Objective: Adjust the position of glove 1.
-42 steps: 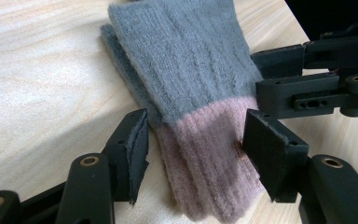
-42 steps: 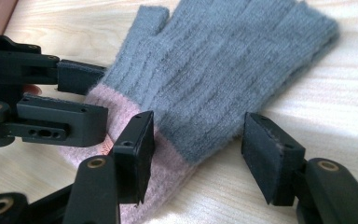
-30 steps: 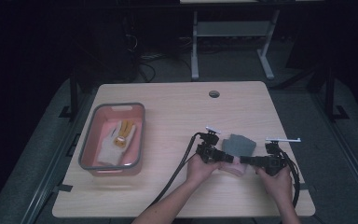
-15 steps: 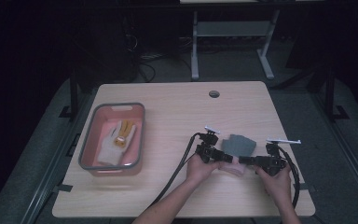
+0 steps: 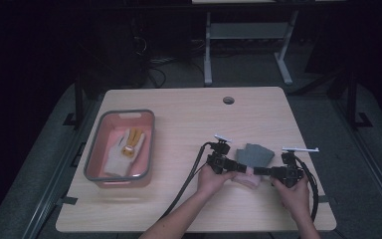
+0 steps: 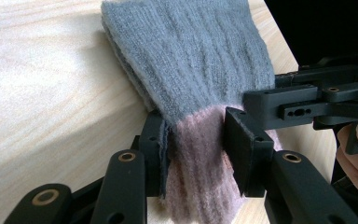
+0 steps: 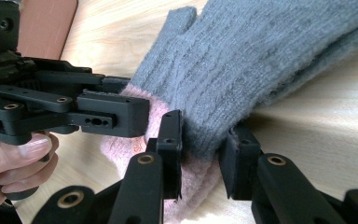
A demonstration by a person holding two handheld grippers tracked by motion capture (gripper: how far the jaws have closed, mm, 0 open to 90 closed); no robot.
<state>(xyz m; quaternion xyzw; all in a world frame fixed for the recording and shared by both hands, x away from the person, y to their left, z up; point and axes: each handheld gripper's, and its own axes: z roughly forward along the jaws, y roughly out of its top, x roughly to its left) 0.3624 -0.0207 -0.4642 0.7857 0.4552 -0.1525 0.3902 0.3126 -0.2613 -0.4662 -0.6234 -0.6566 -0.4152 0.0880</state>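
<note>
Grey glove [image 5: 252, 155], pink cuff toward person, fingertips pointing away

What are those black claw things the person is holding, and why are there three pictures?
They are hand-held grabbing tools, one in each hand. The high view looks down on a wooden table. There you see the left gripper and the right gripper meeting at a grey and pink knitted glove.

The other two pictures come from small cameras riding on the tools, so you look along their black fingers. In the left gripper view, the fingers have just been closing and now pinch the glove's pink cuff. In the right gripper view, that tool's fingers have just been closing too, and squeeze the glove where grey meets pink.

Off to the side sits a pink tub with another glove inside.
</note>
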